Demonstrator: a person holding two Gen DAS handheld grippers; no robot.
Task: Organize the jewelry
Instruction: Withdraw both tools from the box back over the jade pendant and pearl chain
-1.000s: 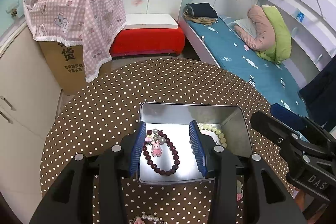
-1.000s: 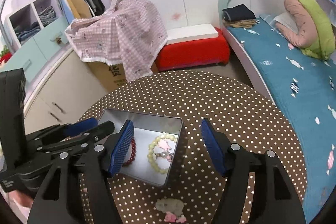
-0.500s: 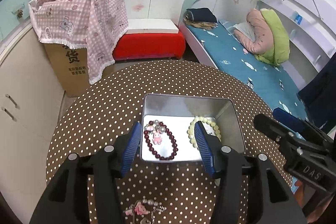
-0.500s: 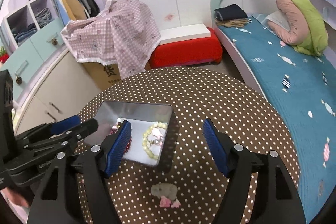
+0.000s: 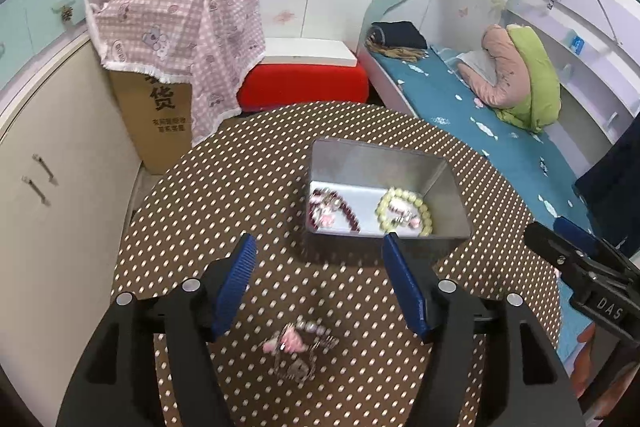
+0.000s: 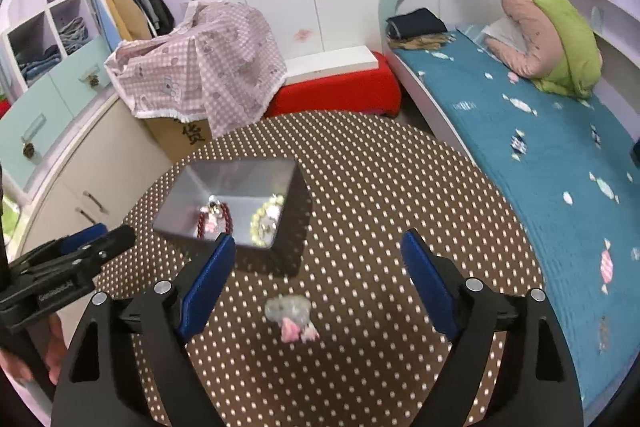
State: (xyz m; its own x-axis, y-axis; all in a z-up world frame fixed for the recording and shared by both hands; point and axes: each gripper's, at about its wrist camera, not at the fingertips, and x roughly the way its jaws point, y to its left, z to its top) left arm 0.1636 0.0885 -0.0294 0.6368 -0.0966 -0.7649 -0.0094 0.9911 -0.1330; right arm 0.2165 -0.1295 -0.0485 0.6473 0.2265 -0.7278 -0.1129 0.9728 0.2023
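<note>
From the left wrist view, the left gripper point(image 5: 318, 283) hangs over the round desk with the brown white-dotted cloth point(image 5: 224, 195), its blue-padded jaws spread wide and having just been opening, with nothing pinched between them. On the cloth near the camera, between the two black gripper arms, lies a blurred pink-and-clear charm bracelet point(image 5: 294, 347). Farther off sits an open rectangular silver metal tin point(image 5: 376, 167); inside it a dark red bead bracelet point(image 5: 340, 211) lies on the left and a pale yellow bead bracelet point(image 5: 404, 213) on the right, apart from each other. The right gripper point(image 5: 560, 251) shows at the right edge of this view, past the tin.

From the right wrist view, the right gripper point(image 6: 316, 253) also has its jaws spread wide, just been opening, and empty. The charm bracelet point(image 6: 290, 315) lies on the desk point(image 6: 400, 187) between and just below the jaws, touched by neither. The tin point(image 6: 236, 175) stands to the far left, with the dark red bracelet point(image 6: 224, 221) and the pale yellow bracelet point(image 6: 266, 219) inside. The left gripper point(image 6: 100, 243) enters from the left edge.
</note>
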